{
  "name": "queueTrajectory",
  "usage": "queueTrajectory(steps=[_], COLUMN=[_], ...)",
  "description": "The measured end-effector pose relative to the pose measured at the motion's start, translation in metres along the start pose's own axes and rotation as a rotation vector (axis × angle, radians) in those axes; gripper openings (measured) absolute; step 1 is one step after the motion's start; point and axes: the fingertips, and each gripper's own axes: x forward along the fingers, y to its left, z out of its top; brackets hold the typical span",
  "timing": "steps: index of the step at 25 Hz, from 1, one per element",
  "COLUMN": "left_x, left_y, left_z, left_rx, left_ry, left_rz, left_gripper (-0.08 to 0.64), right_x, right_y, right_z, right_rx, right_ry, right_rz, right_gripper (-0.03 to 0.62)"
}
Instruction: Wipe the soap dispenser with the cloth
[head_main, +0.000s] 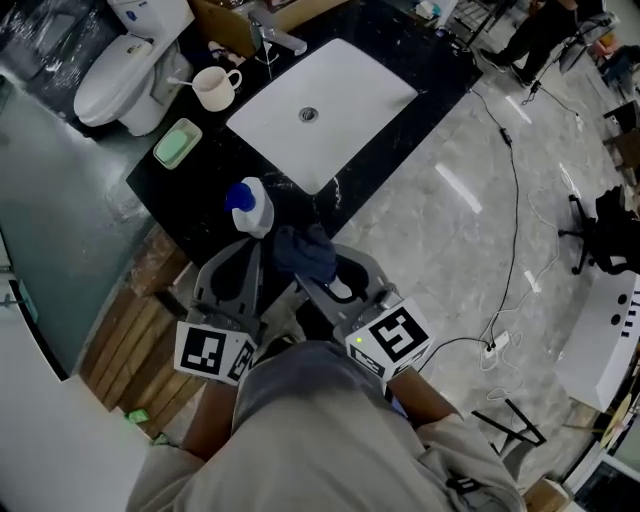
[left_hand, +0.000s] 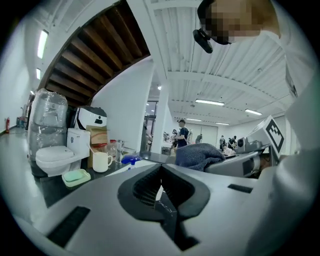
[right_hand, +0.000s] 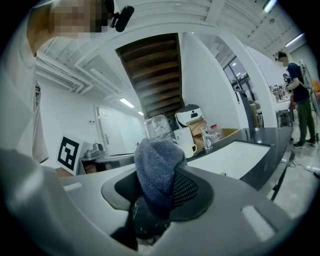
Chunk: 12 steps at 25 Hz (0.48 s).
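The soap dispenser (head_main: 252, 206), a white bottle with a blue pump top (left_hand: 131, 159), stands on the black counter near its front edge. My left gripper (head_main: 252, 242) is just below it in the head view, shut with nothing between its jaws (left_hand: 160, 181). A dark blue-grey cloth (head_main: 305, 252) is bunched in my right gripper (head_main: 312, 270), which is shut on it right of the dispenser. In the right gripper view the cloth (right_hand: 157, 172) fills the gap between the jaws. From the left gripper view, the cloth (left_hand: 197, 155) shows at the right.
A white sink basin (head_main: 325, 105) with a faucet (head_main: 272, 38) sits in the black counter (head_main: 190, 200). A cream mug (head_main: 213, 87) and a green soap dish (head_main: 177, 143) stand at the left, by a white toilet (head_main: 125, 75). Cables cross the marble floor (head_main: 480, 210).
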Motion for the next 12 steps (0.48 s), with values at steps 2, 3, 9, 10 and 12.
queueTrajectory(steps=[2, 3, 9, 10, 12], left_x=[0.000, 0.001, 0.006, 0.006, 0.007], left_y=[0.007, 0.010, 0.027, 0.029, 0.034], left_z=[0.006, 0.007, -0.003, -0.002, 0.002], left_rx=[0.049, 0.069, 0.062, 0.066, 0.077], left_ry=[-0.006, -0.004, 0.049, 0.052, 0.052], left_rz=[0.046, 0.066, 0.144, 0.152, 0.164], left_gripper=[0.008, 0.008, 0.009, 0.009, 0.018], right_x=[0.004, 0.006, 0.017, 0.018, 0.020], right_y=[-0.007, -0.011, -0.021, -0.022, -0.025], right_z=[0.004, 0.005, 0.011, 0.012, 0.014], right_rx=[0.010, 0.014, 0.038, 0.041, 0.047], right_ry=[-0.006, -0.009, -0.019, -0.021, -0.027], right_rz=[0.015, 0.021, 0.054, 0.057, 0.056], right_gripper=[0.130, 0.130, 0.130, 0.130, 0.130])
